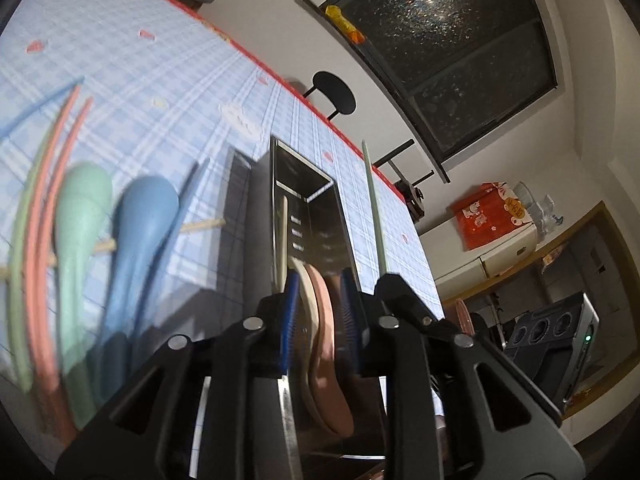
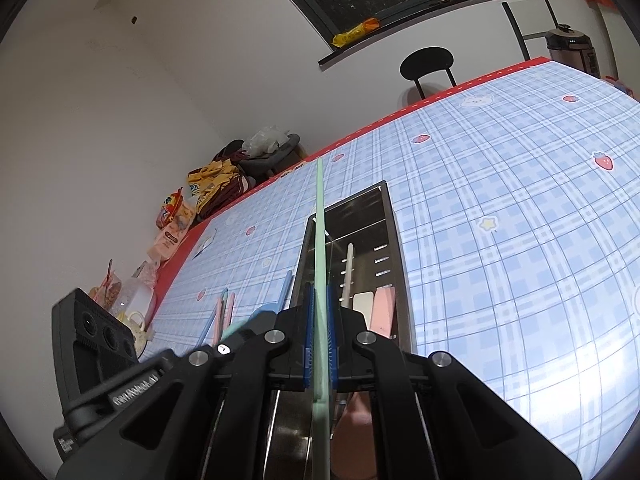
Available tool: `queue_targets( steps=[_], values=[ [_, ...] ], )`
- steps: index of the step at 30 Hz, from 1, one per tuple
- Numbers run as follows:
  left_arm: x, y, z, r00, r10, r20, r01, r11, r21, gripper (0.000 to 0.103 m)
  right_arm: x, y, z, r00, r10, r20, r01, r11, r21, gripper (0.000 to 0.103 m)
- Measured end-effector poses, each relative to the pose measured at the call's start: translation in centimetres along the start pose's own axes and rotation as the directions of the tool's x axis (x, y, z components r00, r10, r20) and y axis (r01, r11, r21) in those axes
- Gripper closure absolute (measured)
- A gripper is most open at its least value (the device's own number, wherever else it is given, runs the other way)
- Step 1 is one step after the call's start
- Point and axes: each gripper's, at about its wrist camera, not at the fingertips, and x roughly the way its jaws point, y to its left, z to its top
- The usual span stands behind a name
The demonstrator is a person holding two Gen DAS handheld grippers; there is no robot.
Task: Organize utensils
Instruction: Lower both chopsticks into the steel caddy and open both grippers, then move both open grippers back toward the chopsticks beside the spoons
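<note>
On the table (image 2: 520, 208), which is covered with a blue checked cloth, stands a long metal utensil holder (image 2: 394, 240) with slots in its inner wall. Inside it, in the right wrist view, lie a cream spoon (image 2: 348, 276) and, beside it, a white and a pink utensil end (image 2: 382, 312). The right gripper (image 2: 320, 344) is clenched on a pale green chopstick (image 2: 320, 240), which runs forward between the blue pads and points over the left rim of the holder. The left gripper (image 1: 320, 312) hovers just above the near end of the holder; its fingers stand apart, with a cream and a pink spoon bowl (image 1: 324, 340) seen in the gap, but whether the pads touch them I cannot tell. In the left wrist view the green chopstick (image 1: 376, 216) appears at the right side of the holder (image 1: 304, 184). To the left of the holder, on the cloth, lie a green spoon (image 1: 80, 224), a blue spoon (image 1: 140, 232), pink chopsticks (image 1: 52, 200) and a thin wooden stick (image 1: 200, 225), somewhat blurred.
</note>
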Motion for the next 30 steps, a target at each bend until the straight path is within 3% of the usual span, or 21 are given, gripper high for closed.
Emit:
queue_targets(
  steps=[1, 3, 7, 8, 11, 12, 14, 17, 19, 24, 27, 30],
  values=[
    [-0.5, 0.0, 0.4, 1.000, 0.006, 0.013, -0.006, 1.000, 0.010, 0.075, 0.0, 0.1, 0.0, 1.000, 0.000, 0.000, 0.000, 1.000, -0.004, 0.096],
    [-1.6, 0.0, 1.2, 0.999, 0.021, 0.047, -0.022, 0.999, 0.037, 0.056, 0.2, 0.2, -0.2, 1.000, 0.001, -0.007, -0.001, 1.000, -0.012, 0.096],
    [-4.6, 0.0, 2.9, 0.985, 0.087, 0.150, -0.103, 0.989, 0.106, 0.033, 0.7, 0.7, -0.5, 1.000, 0.008, -0.030, -0.009, 1.000, -0.023, 0.093],
    [-5.1, 0.0, 3.2, 0.982, 0.093, 0.162, -0.113, 0.987, 0.116, 0.023, 0.8, 0.8, -0.5, 0.999, 0.010, -0.033, -0.011, 1.000, -0.024, 0.087],
    [-6.6, 0.2, 4.1, 0.974, 0.117, 0.193, -0.148, 0.976, 0.158, 0.009, 0.6, 0.8, -0.5, 1.000, 0.017, -0.018, -0.017, 1.000, -0.017, 0.062],
    [-7.1, 0.2, 4.5, 0.970, 0.131, 0.204, -0.169, 0.968, 0.184, 0.008, 0.3, 0.8, -0.5, 1.000, 0.019, -0.006, -0.019, 1.000, -0.018, 0.058],
    [-7.8, 0.3, 4.9, 0.964, 0.154, 0.218, -0.202, 0.955, 0.219, 0.006, -0.1, 1.1, -0.3, 1.000, 0.004, 0.021, -0.003, 1.000, -0.027, 0.034],
    [-9.1, 0.7, 5.3, 0.950, 0.196, 0.244, -0.263, 0.924, 0.279, 0.006, -0.5, 1.6, -0.3, 0.999, -0.017, 0.046, 0.019, 0.999, -0.048, 0.013],
    [-9.9, 1.2, 5.6, 0.931, 0.240, 0.275, -0.323, 0.893, 0.314, 0.006, -0.5, 1.8, -0.4, 0.997, -0.046, 0.055, 0.049, 0.997, -0.060, 0.006],
    [-11.7, 2.4, 6.5, 0.885, 0.326, 0.331, -0.441, 0.814, 0.378, 0.006, -0.2, 2.9, -0.6, 0.993, -0.102, 0.066, 0.109, 0.988, -0.112, 0.006],
    [-12.4, 3.1, 7.1, 0.853, 0.373, 0.365, -0.511, 0.737, 0.443, 0.006, -0.6, 3.7, -0.9, 0.987, -0.112, 0.111, 0.128, 0.980, -0.149, 0.006],
    [-13.5, 3.6, 7.5, 0.866, 0.325, 0.379, -0.489, 0.706, 0.512, 0.006, -1.0, 5.3, -1.4, 0.973, -0.153, 0.172, 0.189, 0.958, -0.214, 0.006]
  ],
)
